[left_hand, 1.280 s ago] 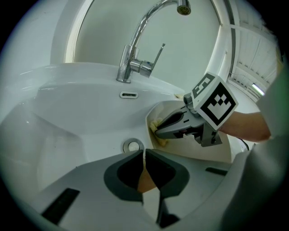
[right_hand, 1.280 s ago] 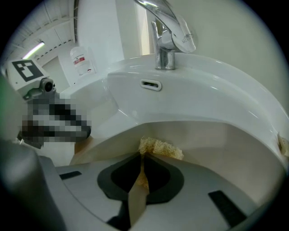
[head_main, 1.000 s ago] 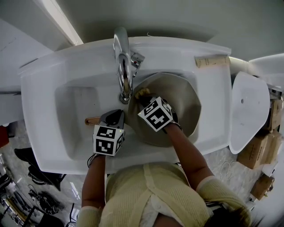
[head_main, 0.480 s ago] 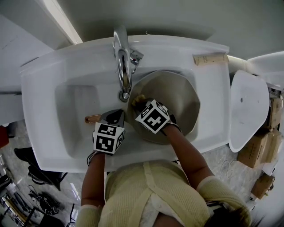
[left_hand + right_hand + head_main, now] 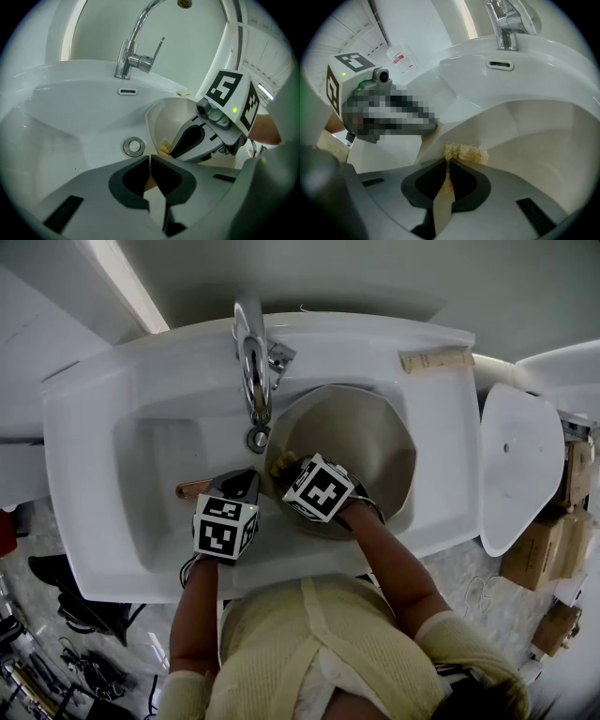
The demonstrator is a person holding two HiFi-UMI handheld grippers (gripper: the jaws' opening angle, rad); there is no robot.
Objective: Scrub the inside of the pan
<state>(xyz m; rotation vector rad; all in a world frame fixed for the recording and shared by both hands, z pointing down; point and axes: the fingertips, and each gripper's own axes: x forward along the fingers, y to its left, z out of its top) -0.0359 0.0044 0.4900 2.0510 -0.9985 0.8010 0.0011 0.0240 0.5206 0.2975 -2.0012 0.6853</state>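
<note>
One beige round pan (image 5: 375, 456) lies in one white ceramic sink (image 5: 150, 456). The right tongs (image 5: 447, 161) pinch one yellow fibrous scrubber (image 5: 466, 152) inside it. The left tongs (image 5: 150, 158) clamp its brown handle (image 5: 192, 491), and one chrome tap (image 5: 251, 362) overhangs.

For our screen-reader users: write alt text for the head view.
Over a white sink, the right tool presses a yellow sponge inside a beige pan while the left tool clamps its handle. A faucet arches above the basin.

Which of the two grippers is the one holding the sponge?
The right gripper: its fingers are shut on the yellow sponge, inside the pan. The left gripper instead clamps the pan's brown handle.
</note>
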